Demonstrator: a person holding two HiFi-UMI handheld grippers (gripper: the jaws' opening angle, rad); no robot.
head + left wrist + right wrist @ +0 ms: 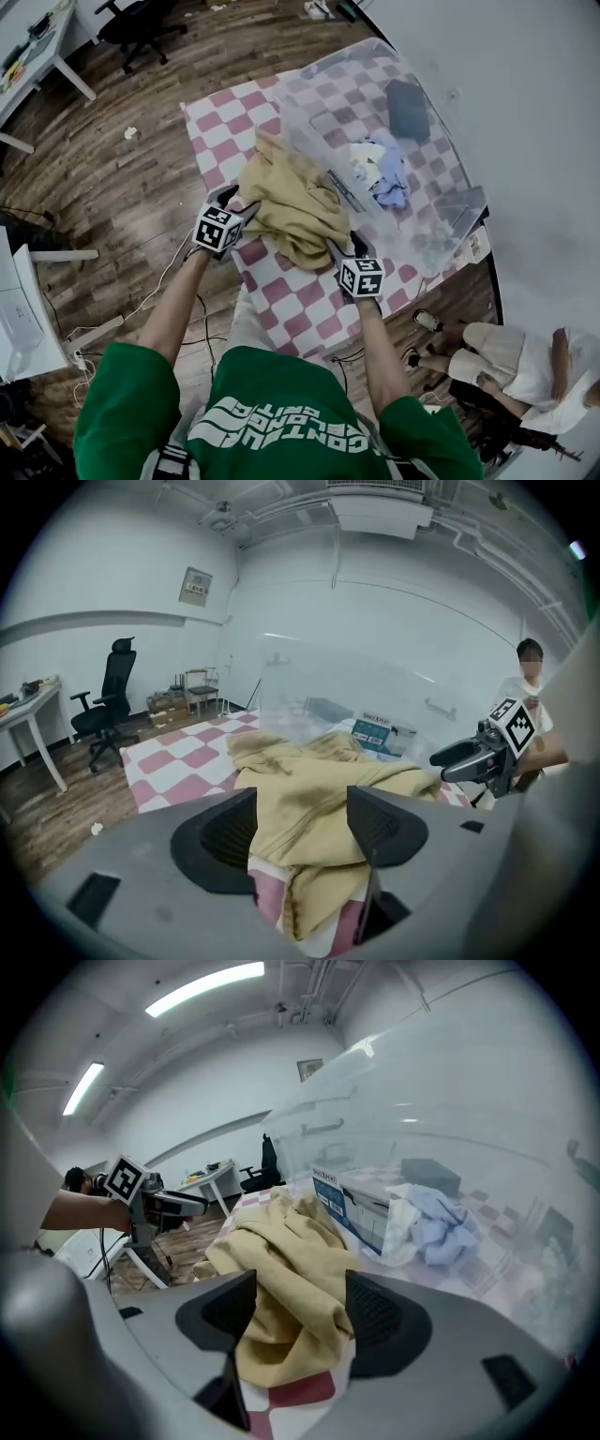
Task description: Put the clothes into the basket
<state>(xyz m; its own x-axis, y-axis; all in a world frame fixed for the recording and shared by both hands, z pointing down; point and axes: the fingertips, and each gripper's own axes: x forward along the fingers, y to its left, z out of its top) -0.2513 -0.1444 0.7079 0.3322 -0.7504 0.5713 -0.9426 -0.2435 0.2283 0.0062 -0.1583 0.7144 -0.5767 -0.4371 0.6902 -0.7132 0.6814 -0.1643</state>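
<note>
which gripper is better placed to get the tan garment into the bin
Right, probably. The right gripper is open over the tan garment, beside the clear bin; the left gripper, also open, is at the garment's far side.

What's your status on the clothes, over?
Left gripper and right gripper open, tan garment between each one's jaws, no grip yet. Garment on checkered mat, against clear basket. Nothing in the way.
</note>
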